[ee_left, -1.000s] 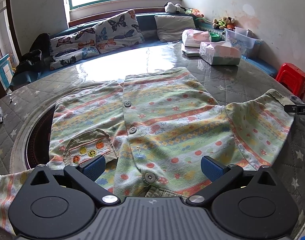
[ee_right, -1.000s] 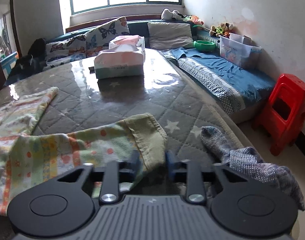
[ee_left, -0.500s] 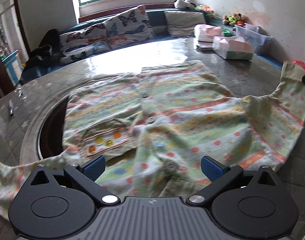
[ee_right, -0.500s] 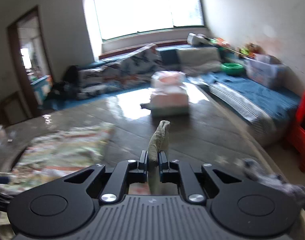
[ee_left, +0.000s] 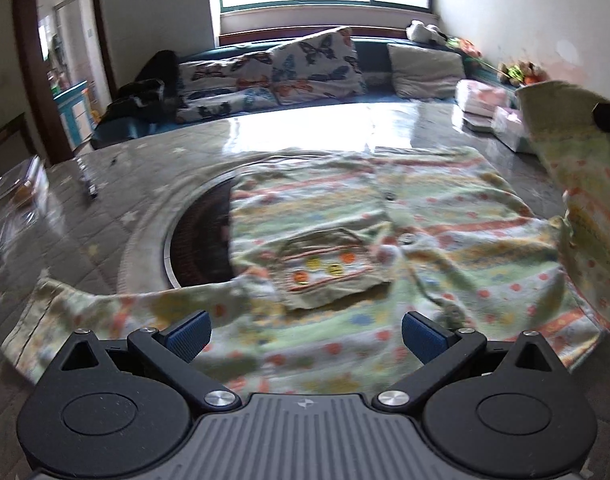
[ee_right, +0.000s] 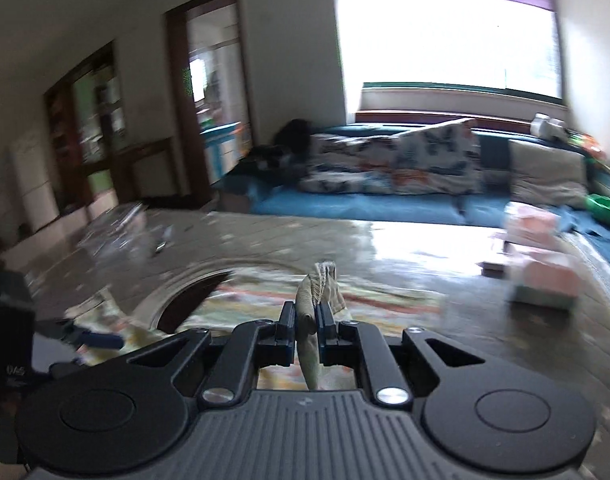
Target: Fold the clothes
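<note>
A child's striped, dotted shirt (ee_left: 385, 248) with a small chest pocket (ee_left: 329, 272) lies spread on the quilted table. My left gripper (ee_left: 305, 336) hangs open just above the shirt's near hem, with nothing between its blue pads. In the left wrist view the shirt's right sleeve (ee_left: 577, 168) is lifted high at the right edge. My right gripper (ee_right: 307, 320) is shut on that sleeve's cuff (ee_right: 319, 292), which sticks up between the pads. The left gripper (ee_right: 85, 338) shows at the lower left of the right wrist view.
A round dark recess (ee_left: 201, 248) in the table lies partly under the shirt. Tissue packs (ee_right: 541, 276) stand at the table's right side. A pen-like item (ee_left: 89, 184) lies far left. Butterfly cushions (ee_left: 289, 72) line the bench under the window.
My right gripper closed on the sleeve cuff, lifted it off the table and swung left over the shirt. My left gripper drifted left along the near hem, still open.
</note>
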### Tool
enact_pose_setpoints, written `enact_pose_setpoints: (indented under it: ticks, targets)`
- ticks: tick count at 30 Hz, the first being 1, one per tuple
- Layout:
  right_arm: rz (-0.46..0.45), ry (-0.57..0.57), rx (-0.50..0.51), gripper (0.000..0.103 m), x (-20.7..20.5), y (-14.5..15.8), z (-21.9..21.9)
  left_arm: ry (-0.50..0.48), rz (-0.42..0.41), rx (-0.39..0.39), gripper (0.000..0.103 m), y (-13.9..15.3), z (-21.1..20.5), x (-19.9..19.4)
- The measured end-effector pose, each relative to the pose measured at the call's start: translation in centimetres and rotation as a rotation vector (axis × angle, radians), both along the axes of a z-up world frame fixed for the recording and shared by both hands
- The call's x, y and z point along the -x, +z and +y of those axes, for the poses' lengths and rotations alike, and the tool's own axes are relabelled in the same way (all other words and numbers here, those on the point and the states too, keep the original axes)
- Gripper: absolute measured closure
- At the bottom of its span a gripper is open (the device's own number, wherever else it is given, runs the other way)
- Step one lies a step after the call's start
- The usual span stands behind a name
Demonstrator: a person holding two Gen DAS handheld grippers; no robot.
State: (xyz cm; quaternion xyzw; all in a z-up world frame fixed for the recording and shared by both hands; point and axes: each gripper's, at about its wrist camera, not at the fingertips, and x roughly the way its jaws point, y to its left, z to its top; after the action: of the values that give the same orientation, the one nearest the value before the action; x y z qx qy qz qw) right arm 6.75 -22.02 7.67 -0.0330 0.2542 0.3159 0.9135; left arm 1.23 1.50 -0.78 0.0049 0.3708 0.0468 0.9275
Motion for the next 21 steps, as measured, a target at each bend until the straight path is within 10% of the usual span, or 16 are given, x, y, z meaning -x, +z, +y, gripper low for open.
enact_pose_setpoints:
  ticks: [12, 21]
  targets:
    - [0.061, 0.204, 0.088, 0.093, 2.2, -2.6, 8.8, 0.126, -0.017, 0.146, 0.0, -0.3, 5.4, 1.3]
    - [0.06, 0.244, 0.112, 0.052, 3.0, -2.8, 9.3, 0.153, -0.03, 0.171, 0.0, 0.0, 6.3, 1.4]
